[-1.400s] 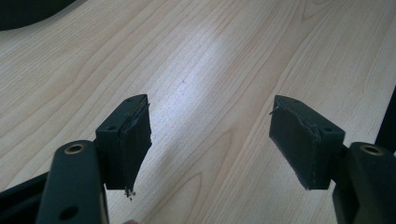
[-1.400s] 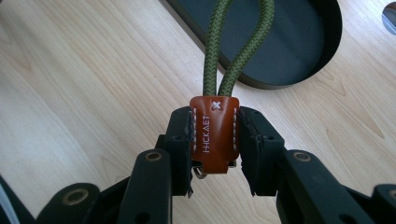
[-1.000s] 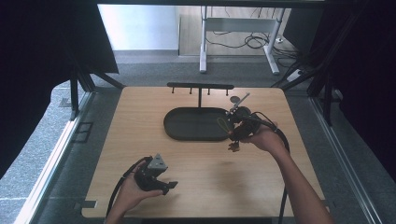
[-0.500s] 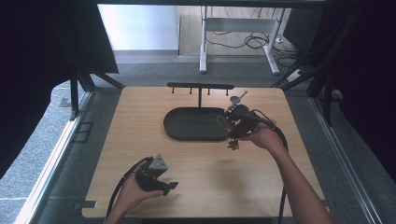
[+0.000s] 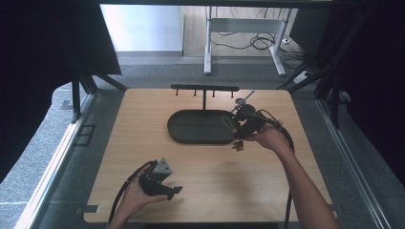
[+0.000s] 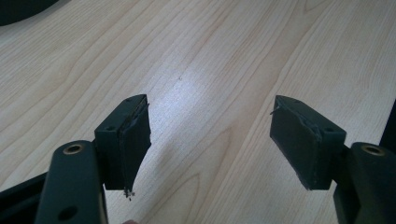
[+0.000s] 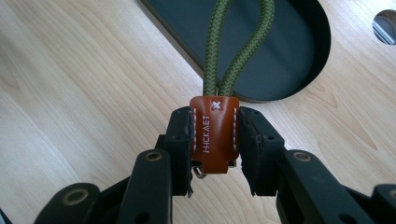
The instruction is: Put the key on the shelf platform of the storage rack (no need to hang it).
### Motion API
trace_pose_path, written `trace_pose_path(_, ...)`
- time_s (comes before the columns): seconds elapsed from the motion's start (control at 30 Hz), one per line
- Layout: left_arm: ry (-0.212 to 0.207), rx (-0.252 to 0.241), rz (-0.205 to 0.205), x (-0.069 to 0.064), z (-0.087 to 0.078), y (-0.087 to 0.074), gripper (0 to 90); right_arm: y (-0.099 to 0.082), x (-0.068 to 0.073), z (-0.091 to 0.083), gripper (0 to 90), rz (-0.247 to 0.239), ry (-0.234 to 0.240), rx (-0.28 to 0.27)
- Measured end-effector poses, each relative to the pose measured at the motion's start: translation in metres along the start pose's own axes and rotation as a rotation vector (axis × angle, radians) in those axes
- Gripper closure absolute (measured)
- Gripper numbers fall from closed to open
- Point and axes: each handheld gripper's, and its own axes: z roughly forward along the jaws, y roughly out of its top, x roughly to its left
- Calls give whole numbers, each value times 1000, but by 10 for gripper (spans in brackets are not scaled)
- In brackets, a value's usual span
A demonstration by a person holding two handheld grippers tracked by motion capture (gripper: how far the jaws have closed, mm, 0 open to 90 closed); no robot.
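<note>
The right gripper (image 7: pixel 215 154) has its jaws clamped on the brown leather tab (image 7: pixel 214 133) of a keychain, whose green cord loop (image 7: pixel 236 42) rises toward twelve o'clock over the dark oval tray (image 7: pixel 289 56). On the table (image 5: pixel 267 191), that grip sits at the tray's three o'clock edge. At seven o'clock, the left gripper (image 6: pixel 210 140) hovers low, jaws wide apart on nothing.

"HICKAET", apparently, on brown leather tab (image 7: pixel 214 134)
</note>
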Motion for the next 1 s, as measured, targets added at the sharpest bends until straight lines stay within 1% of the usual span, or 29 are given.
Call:
trace_pose_path(0.07, 0, -3, -8, -1, 1, 0, 294, 0, -1, -1, 672, 4, -4, -1)
trace_pose_path(0.47, -6, 11, 5, -2, 4, 0, 283, 2, -5, 3, 672, 15, -6, -5)
trace_pose_path(0.57, -3, 13, 3, -3, 4, 0, 281, 4, -7, 6, 672, 18, -5, -4)
trace_pose_path(0.6, -4, 16, 7, -2, 4, 1, 282, 4, -8, 8, 672, 21, -11, 3)
trace_pose_path(0.8, -8, 5, 5, -2, 3, 0, 282, 8, -12, 11, 672, 39, 4, -11)
trace_pose_path(0.87, -7, 7, 1, -2, 3, 0, 282, 8, -13, 12, 672, 39, 5, -10)
trace_pose_path(1.0, -5, 12, 5, -2, 3, 0, 282, 10, -15, 16, 672, 44, 5, -9)
